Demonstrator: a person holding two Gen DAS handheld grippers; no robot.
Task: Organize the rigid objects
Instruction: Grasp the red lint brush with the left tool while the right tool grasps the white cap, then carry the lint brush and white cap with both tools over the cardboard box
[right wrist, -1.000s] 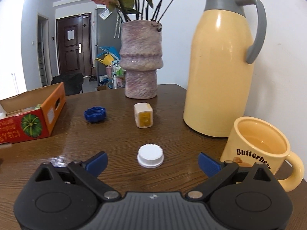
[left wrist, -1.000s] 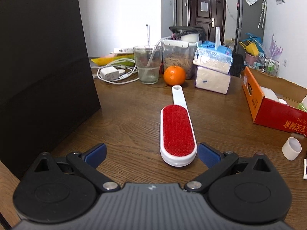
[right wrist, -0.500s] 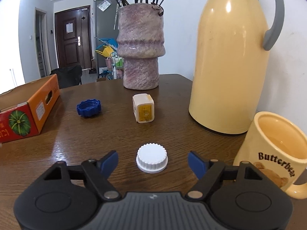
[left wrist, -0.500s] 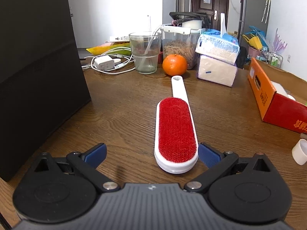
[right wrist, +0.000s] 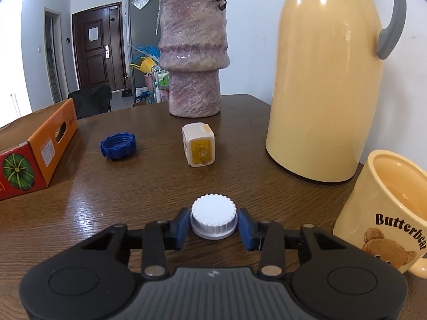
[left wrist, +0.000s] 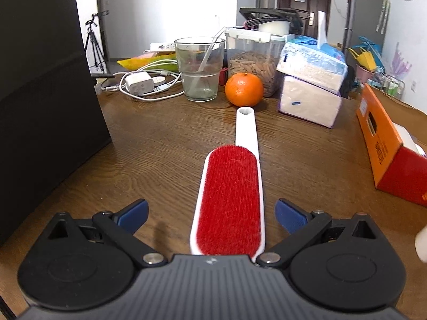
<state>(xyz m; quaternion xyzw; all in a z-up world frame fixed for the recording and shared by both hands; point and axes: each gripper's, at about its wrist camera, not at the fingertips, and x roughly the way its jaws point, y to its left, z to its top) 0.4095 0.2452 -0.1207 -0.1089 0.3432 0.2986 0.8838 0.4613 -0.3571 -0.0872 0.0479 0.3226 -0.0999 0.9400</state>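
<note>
A white lint brush [left wrist: 229,194] with a red pad lies lengthwise on the wooden table, handle pointing away. My left gripper [left wrist: 212,208] is open, with the brush's near end between its blue fingers [left wrist: 133,210] and a gap on both sides. In the right wrist view a white ribbed bottle cap [right wrist: 213,209] sits on the table. My right gripper [right wrist: 213,225] is closing on it, and both blue pads touch the cap's sides. A blue cap [right wrist: 118,146] and a small white and yellow plug block [right wrist: 198,148] lie farther off.
Left view: a black box [left wrist: 45,80] on the left, a glass [left wrist: 199,69], an orange [left wrist: 243,89], tissue packs [left wrist: 311,85] and an orange carton [left wrist: 387,144]. Right view: a vase [right wrist: 193,61], a yellow thermos [right wrist: 325,80] and a yellow mug [right wrist: 387,213] close at right.
My right jaws went from wide open to closed around the white cap. My left gripper moved forward and lower, so the brush head now reaches in between its open fingers.
</note>
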